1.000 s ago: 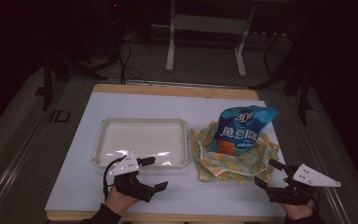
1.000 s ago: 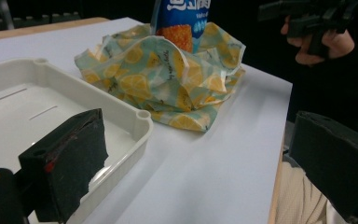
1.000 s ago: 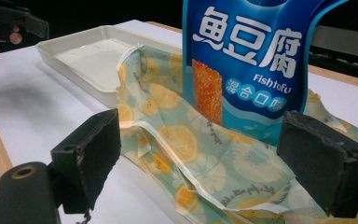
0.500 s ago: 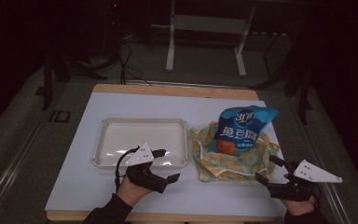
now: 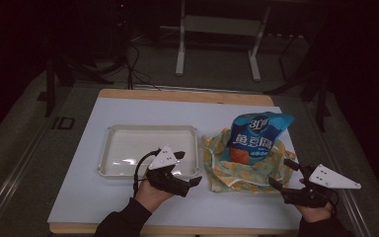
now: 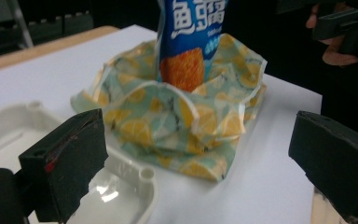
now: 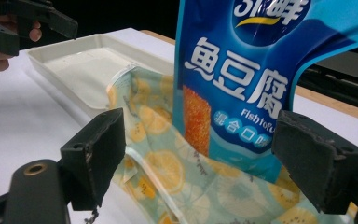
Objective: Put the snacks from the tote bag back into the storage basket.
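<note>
From the high view I see my left tool (image 5: pixel 186 168) over the near right corner of the white tray (image 5: pixel 109 148), jaws spread and holding nothing, pointing toward the lemon-print bag (image 5: pixel 227 170). My right tool (image 5: pixel 282 174) sits at the near right edge of the white desk (image 5: pixel 143 111), jaws also spread and free, just beside that bag's right side. The blue snack pouch (image 5: pixel 257 136) stands upright inside the crumpled bag, right of the tray. In the left gripper view my two black jaws stand wide apart with the lemon-print bag (image 6: pixel 177 121) between them farther off, the snack pouch (image 6: pixel 186 42) rising out of it, and the tray (image 6: pixel 135 191) corner just under the left jaw; whether that jaw touches the tray rim I cannot tell from here. The other hand (image 6: pixel 340 42) shows top right. In the right gripper view my jaws are spread, empty, framing the snack pouch (image 7: pixel 242 79) and the bag (image 7: pixel 177 172) below it, tray (image 7: pixel 88 65) behind.
</note>
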Demonstrator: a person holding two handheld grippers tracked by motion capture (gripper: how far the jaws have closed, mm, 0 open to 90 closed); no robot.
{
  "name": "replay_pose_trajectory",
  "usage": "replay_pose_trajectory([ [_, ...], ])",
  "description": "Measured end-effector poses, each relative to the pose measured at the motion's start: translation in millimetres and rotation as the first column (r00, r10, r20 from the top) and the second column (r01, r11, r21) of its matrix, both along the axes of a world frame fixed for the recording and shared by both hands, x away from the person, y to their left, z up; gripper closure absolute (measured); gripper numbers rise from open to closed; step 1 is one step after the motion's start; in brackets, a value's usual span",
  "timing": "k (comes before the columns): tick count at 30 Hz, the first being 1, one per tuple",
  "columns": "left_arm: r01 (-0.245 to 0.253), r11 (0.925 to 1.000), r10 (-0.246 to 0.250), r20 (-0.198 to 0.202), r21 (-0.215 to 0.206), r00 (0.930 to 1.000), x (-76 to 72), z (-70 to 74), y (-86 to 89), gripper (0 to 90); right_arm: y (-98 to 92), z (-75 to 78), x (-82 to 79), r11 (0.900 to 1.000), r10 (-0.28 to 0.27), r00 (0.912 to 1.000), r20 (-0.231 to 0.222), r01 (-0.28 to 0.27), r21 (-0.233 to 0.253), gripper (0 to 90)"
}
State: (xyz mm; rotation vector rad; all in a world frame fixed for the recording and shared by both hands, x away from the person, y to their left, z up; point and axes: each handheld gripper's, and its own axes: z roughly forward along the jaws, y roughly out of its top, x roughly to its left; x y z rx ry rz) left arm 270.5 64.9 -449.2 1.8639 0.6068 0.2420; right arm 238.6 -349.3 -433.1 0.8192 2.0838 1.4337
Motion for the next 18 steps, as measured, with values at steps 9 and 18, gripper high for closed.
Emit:
replay_pose_trajectory([
  [9,0.048,0.9988,-0.048,0.032,-0.011,0.9984,18.8,9.9,-23.7,5.0,-2.7,10.1,11.0,1.0,-0.004,1.0,0.007,0.004,0.002,17.1],
  [18,0.059,0.9983,-0.058,0.075,-0.004,0.9955,33.3,24.1,-42.5,6.4,-3.5,11.0,18.2,1.0,-0.021,0.9997,0.012,0.021,-0.014,18.4],
])
